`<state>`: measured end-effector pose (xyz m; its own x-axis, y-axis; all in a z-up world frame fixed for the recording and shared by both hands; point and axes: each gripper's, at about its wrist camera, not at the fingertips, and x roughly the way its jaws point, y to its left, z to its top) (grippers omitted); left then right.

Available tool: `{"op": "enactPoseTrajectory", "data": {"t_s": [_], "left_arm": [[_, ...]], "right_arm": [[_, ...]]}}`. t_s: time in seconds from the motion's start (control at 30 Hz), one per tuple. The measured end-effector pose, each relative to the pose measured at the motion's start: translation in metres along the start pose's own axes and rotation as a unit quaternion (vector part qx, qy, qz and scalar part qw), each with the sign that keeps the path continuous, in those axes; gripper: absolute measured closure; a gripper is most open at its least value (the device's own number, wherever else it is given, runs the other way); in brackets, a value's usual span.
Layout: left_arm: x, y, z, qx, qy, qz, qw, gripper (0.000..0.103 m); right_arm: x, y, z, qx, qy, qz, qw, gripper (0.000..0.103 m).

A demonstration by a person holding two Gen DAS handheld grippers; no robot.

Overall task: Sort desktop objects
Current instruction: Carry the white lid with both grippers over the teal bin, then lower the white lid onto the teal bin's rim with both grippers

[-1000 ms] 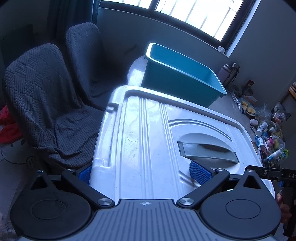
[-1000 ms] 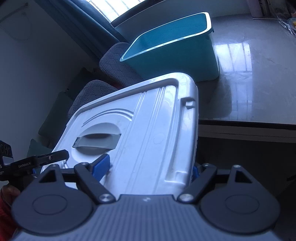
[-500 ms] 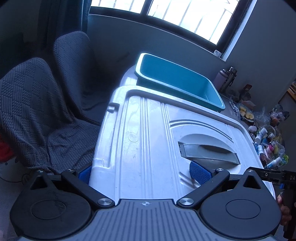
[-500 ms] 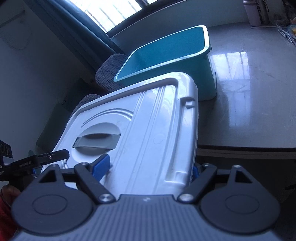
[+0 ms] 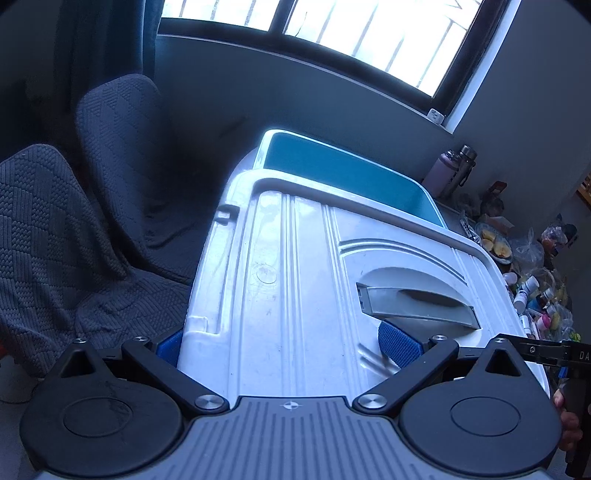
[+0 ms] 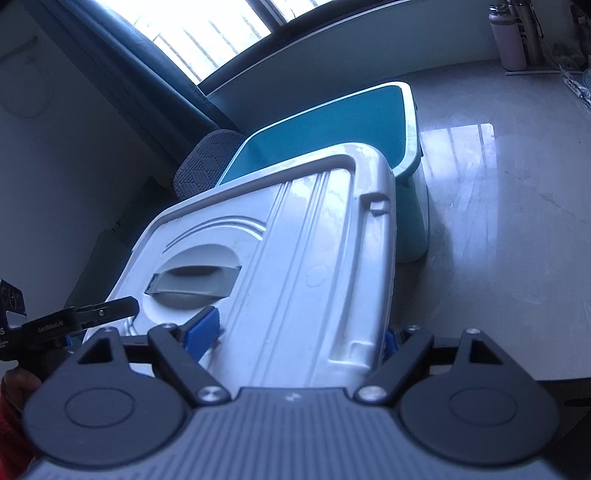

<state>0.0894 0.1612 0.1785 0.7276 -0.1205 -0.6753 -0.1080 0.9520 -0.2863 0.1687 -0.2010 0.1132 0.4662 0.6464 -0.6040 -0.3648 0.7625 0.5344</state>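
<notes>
White plastic lid clamped between both my jaws, left gripper and right gripper each gripping one edge, one teal bin beyond the jaws, two bottles on the surface.

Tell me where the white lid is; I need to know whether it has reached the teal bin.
The white lid is held up between both tools, filling the middle of both wrist views, its far edge overlapping the open teal bin on the grey table.
</notes>
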Motion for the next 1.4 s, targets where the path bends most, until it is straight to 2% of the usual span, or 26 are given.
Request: {"op": "enactPoseTrajectory", "data": {"t_s": [0.23,0.87,1.4], "left_arm": [[0.021,0.003,0.026,-0.006,0.005,-0.002,1.0000,0.000],[0.099,0.024,0.115,0.018,0.026,-0.034,0.9989,0.000],[0.162,0.015,0.160,0.027,0.035,-0.049,0.9978,0.000]], "right_arm": [[0.016,0.002,0.024,-0.003,-0.002,-0.006,1.000,0.019],[0.066,0.003,0.086,0.029,-0.028,-0.033,0.999,0.019],[0.092,-0.021,0.133,0.047,-0.031,-0.048,0.997,0.019]]}}
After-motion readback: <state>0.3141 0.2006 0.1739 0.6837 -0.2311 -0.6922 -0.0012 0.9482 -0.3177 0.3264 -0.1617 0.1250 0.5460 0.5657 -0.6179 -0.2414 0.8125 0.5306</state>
